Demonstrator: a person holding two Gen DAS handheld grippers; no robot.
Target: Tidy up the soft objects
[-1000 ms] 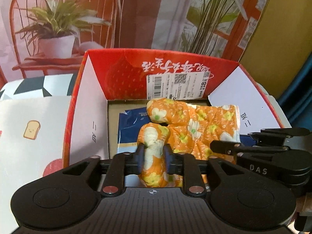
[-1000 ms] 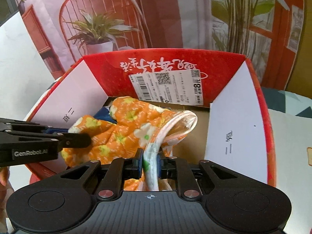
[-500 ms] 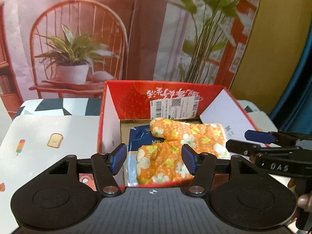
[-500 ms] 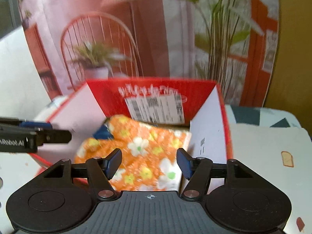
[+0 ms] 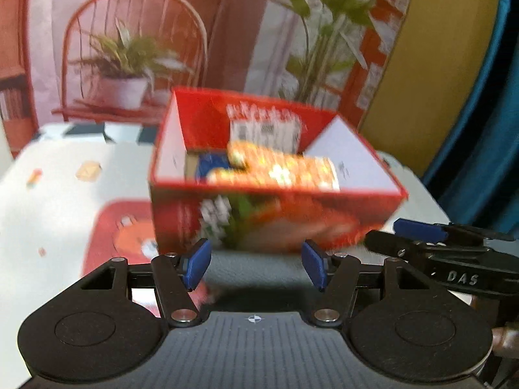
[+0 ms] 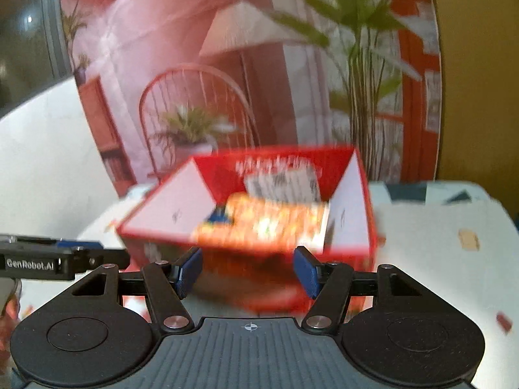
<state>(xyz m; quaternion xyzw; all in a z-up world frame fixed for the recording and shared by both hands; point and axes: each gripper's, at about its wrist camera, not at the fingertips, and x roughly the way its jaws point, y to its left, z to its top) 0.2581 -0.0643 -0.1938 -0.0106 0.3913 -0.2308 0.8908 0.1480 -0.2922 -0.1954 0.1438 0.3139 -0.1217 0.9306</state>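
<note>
There is one red box [image 5: 275, 204] on the table [image 5: 65, 194]. Inside it lie one orange cloth with flowers [image 5: 285, 168] and one blue item [image 5: 211, 162] partly under the cloth. There are two grippers. The left gripper [image 5: 256, 264] and the right gripper [image 6: 248, 270] both have jaws apart, with nothing between them, in front of the box.

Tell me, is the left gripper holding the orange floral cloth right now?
No, the left gripper is open and empty, while the orange floral cloth lies inside the red box.
</note>
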